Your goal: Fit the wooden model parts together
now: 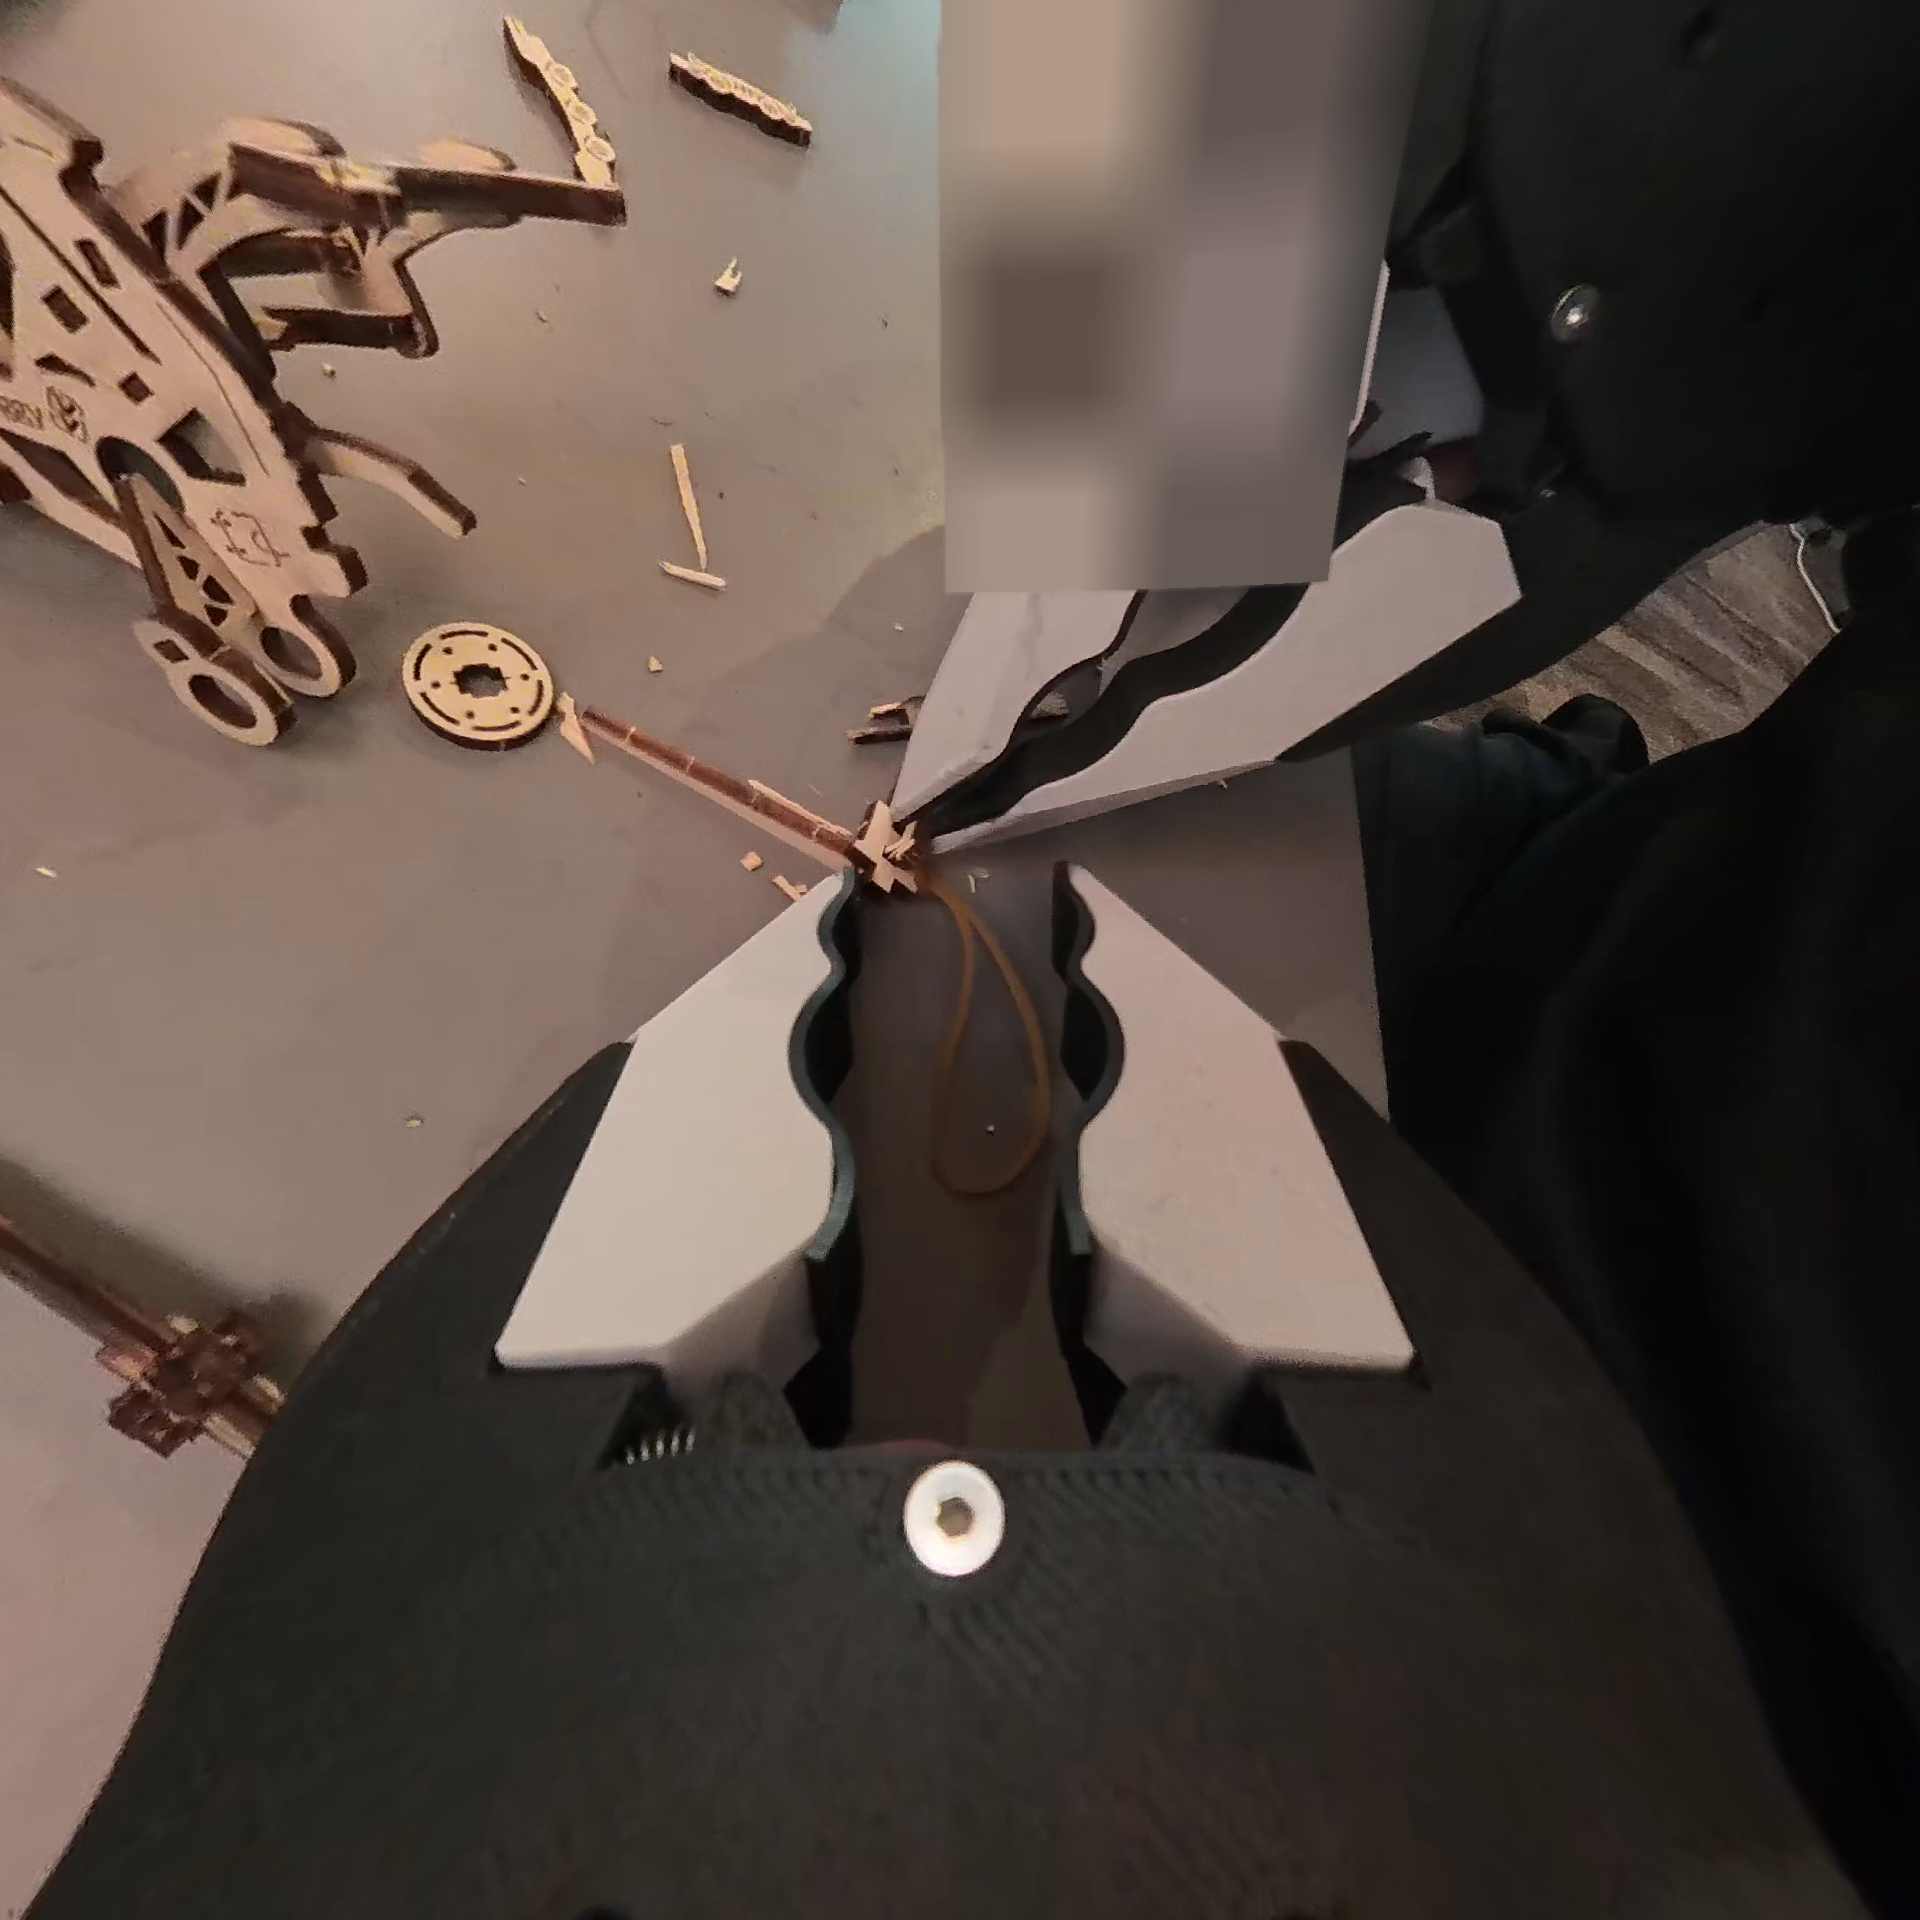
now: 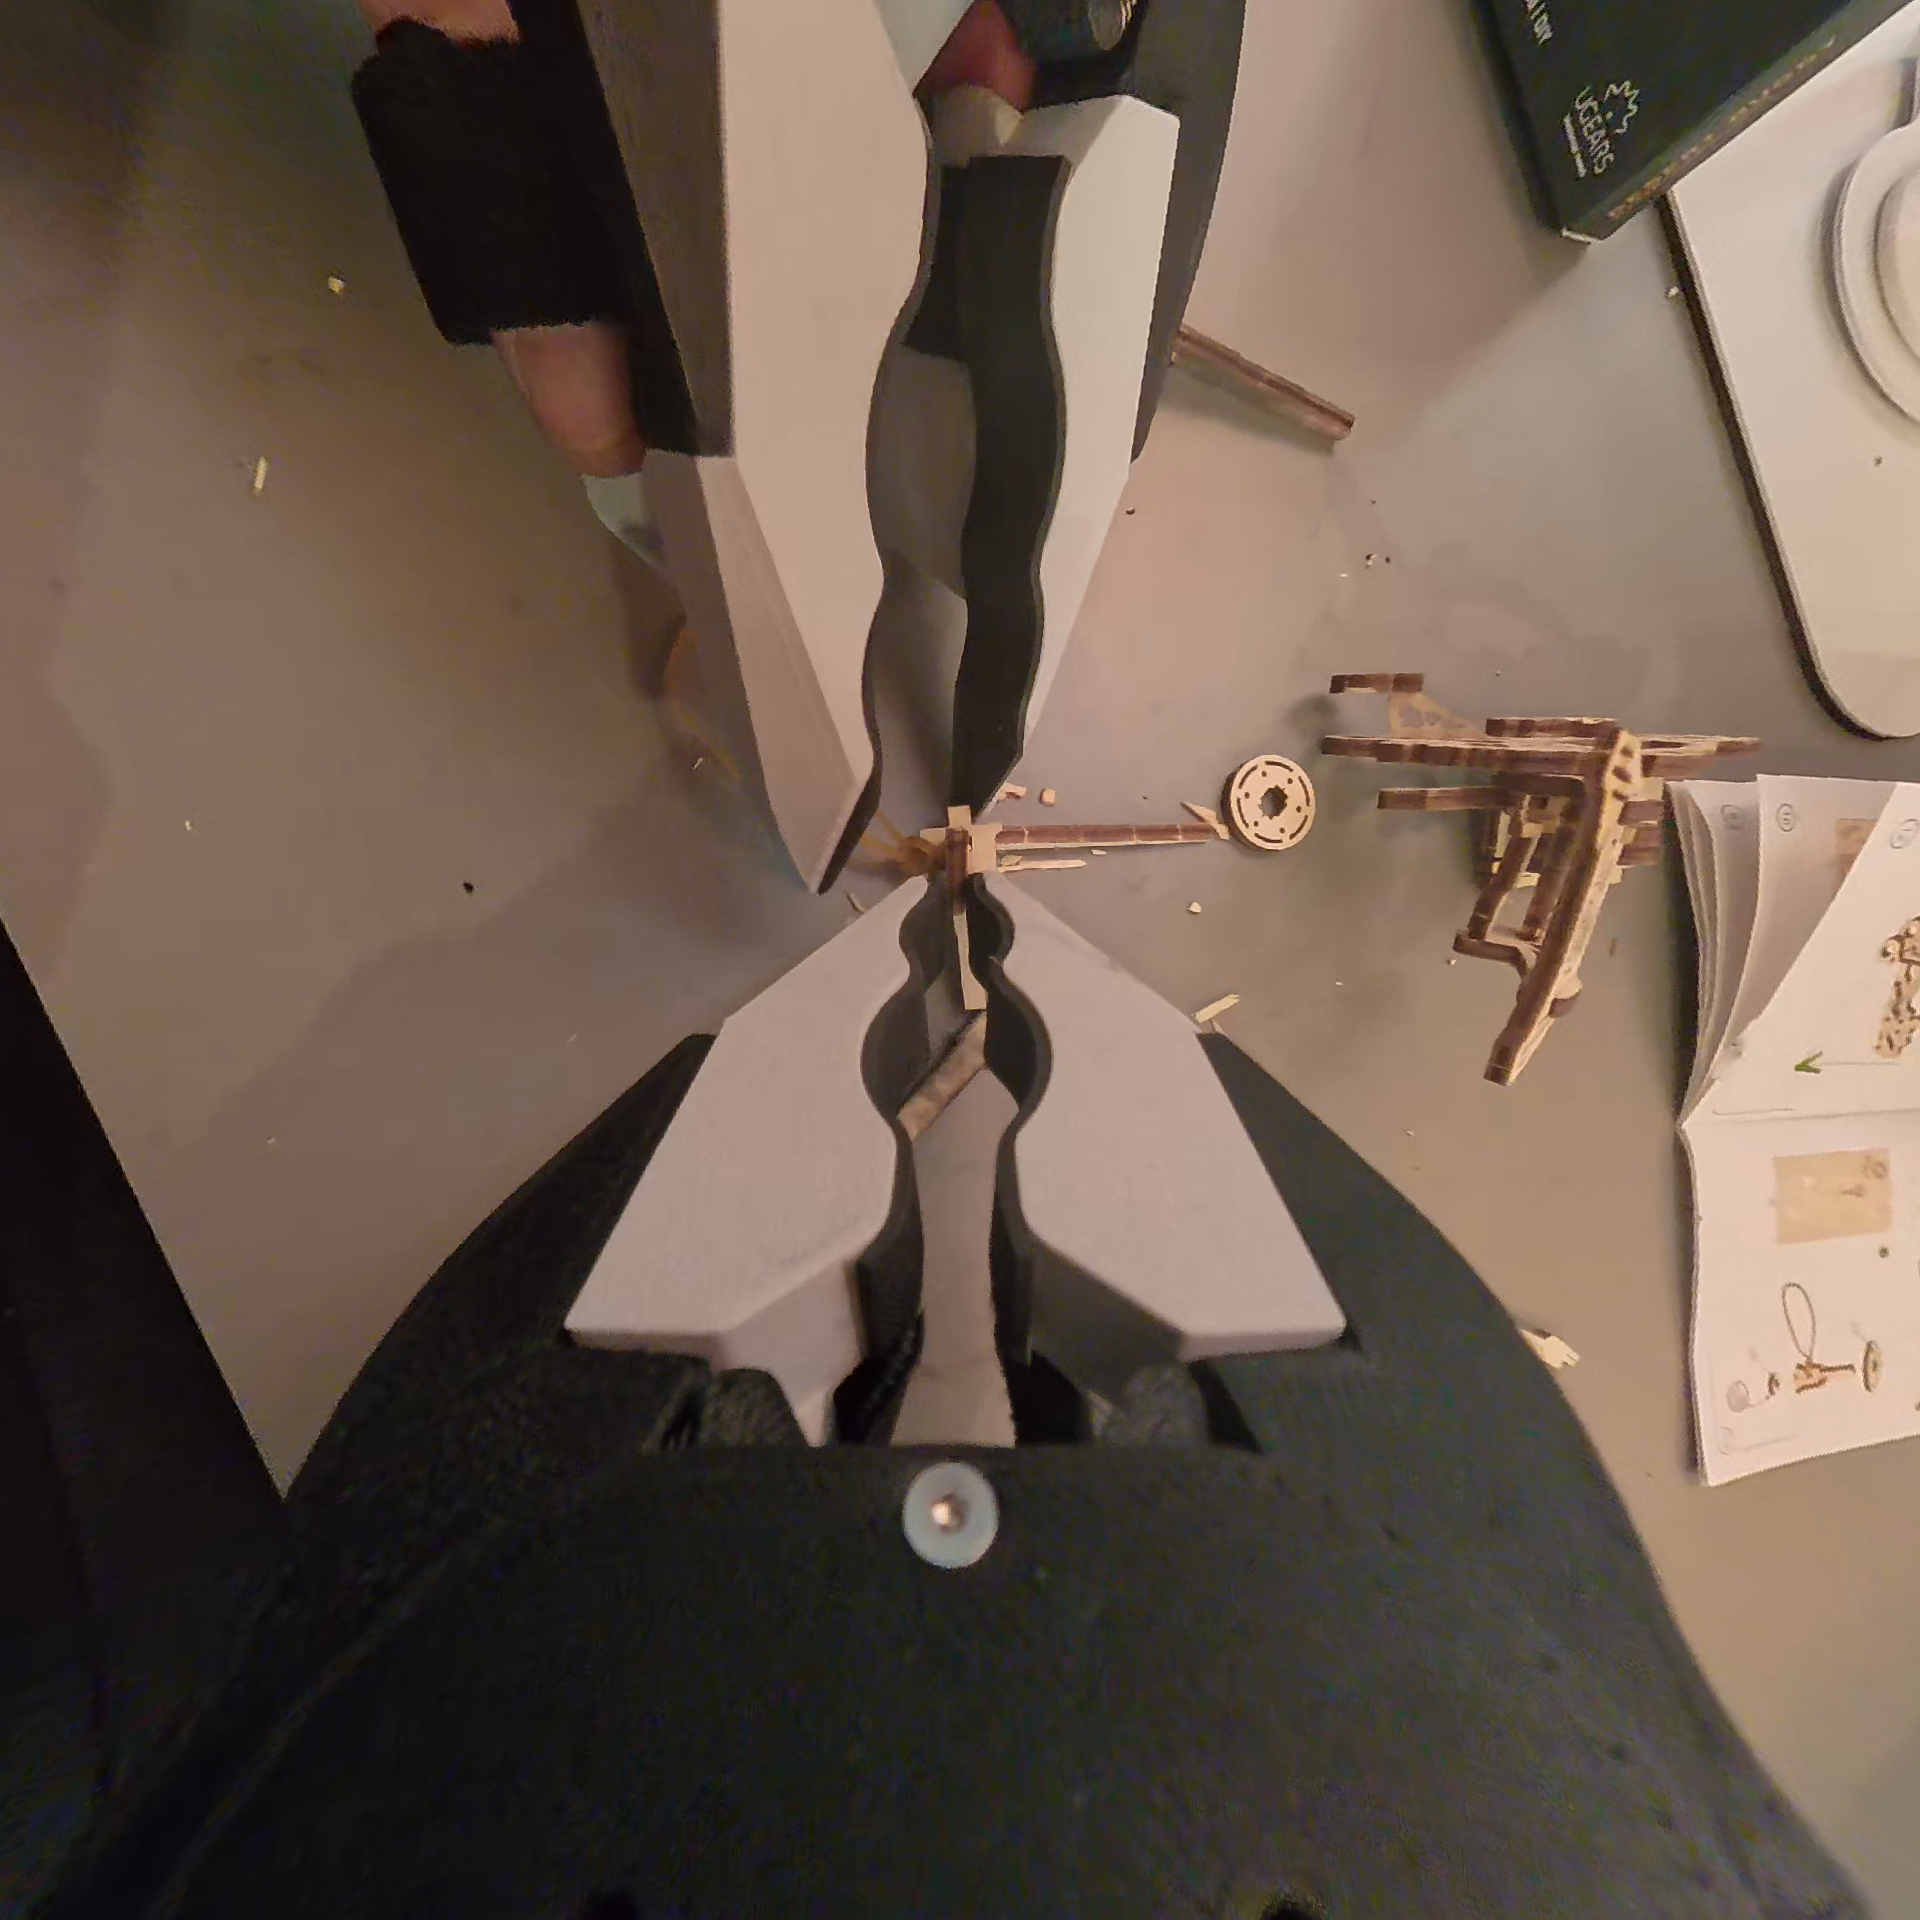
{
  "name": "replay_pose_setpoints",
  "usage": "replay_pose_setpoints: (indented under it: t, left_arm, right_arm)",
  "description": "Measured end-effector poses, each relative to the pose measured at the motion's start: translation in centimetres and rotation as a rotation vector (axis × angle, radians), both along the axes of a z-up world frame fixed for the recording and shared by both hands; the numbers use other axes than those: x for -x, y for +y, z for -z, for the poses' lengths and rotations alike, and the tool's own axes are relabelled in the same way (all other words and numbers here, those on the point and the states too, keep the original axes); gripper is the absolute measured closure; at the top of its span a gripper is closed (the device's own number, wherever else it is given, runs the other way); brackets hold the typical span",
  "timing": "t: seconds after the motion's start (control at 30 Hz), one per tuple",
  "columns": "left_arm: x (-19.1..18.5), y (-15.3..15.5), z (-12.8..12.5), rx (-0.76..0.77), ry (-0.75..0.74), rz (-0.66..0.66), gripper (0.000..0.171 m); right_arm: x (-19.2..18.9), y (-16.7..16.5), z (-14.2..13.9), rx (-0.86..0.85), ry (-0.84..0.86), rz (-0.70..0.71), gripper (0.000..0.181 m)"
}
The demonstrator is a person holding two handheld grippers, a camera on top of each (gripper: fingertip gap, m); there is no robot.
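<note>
Two tongs meet at a small wooden cross piece (image 1: 886,854) on a thin wooden axle (image 2: 1101,833) over the grey tabletop (image 1: 312,987). Right tongs (image 2: 961,899) pinch it nearly closed; left tongs (image 1: 951,883) gape wide, holding nothing. Nearby lie a wooden disc (image 1: 478,686) and part-built model (image 1: 156,416).

Slim wooden rod (image 1: 707,774) with cross-shaped end piece (image 1: 886,855) lies flat; perforated wooden disc (image 1: 479,698) at its far tip; part-built model (image 1: 156,416) beyond.
</note>
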State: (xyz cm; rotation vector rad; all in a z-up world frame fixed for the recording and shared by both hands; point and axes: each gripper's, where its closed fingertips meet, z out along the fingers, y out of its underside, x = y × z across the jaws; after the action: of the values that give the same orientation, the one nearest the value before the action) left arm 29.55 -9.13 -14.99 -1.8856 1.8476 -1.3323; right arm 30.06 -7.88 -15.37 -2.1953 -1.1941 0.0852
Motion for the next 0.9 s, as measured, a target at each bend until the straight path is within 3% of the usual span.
replay_pose_setpoints:
  t: [0.33, 0.9]
  left_arm:
    - [-0.32, 1.06, 0.17, 0.036, 0.024, -0.076, 0.159]
    - [-0.31, 1.02, 0.26, 0.035, 0.029, -0.073, 0.164]
  right_arm:
    - [0.07, 0.08, 0.0, -0.015, -0.01, -0.007, 0.181]
    - [0.14, 0.03, -0.03, -0.023, -0.032, -0.031, 0.18]
